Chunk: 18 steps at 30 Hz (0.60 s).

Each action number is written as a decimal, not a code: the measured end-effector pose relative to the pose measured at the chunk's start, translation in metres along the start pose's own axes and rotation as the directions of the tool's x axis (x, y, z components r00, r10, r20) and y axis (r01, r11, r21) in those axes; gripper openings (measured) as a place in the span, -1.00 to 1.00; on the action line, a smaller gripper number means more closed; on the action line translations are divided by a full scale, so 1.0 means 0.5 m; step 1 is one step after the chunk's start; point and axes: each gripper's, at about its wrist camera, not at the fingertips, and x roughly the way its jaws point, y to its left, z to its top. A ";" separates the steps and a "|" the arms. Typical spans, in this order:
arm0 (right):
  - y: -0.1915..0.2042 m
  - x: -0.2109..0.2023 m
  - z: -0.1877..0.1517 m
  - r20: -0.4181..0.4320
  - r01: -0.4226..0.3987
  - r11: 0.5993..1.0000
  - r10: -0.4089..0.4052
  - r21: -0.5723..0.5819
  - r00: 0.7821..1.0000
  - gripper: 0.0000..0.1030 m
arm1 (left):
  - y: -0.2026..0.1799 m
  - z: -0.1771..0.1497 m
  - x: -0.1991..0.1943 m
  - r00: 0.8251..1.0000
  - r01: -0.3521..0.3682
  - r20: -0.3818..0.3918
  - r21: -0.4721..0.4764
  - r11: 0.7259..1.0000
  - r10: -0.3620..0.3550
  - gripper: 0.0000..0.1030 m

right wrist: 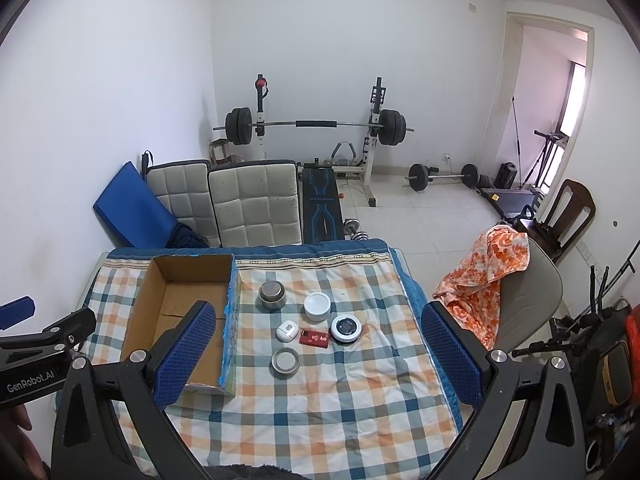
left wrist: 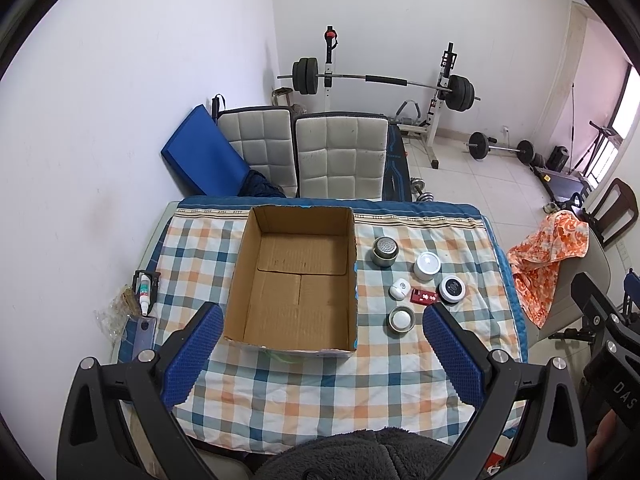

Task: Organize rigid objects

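- left gripper jaws spread wide, nothing held, above table
- right gripper also agape, empty
- cardboard box empty, between left fingers
- six small items at box's 3 o'clock: metal cup, white puck, earbud case, red box, black-faced disc, tin
- checked cloth underneath

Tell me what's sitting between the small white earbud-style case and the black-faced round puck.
A small red box lies between the white case and the black-faced puck, clearest in the right wrist view.
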 end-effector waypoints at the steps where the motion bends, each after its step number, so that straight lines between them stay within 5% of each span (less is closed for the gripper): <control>1: 0.000 0.000 -0.001 0.000 -0.002 1.000 0.002 0.000 1.000 1.00 | -0.001 -0.002 0.000 1.000 0.001 -0.001 -0.002 1.000 -0.001 0.99; 18: 0.011 0.043 -0.019 -0.030 -0.009 1.000 0.009 0.003 1.000 1.00 | 0.010 0.003 0.040 0.999 0.009 -0.038 0.000 1.000 -0.009 0.99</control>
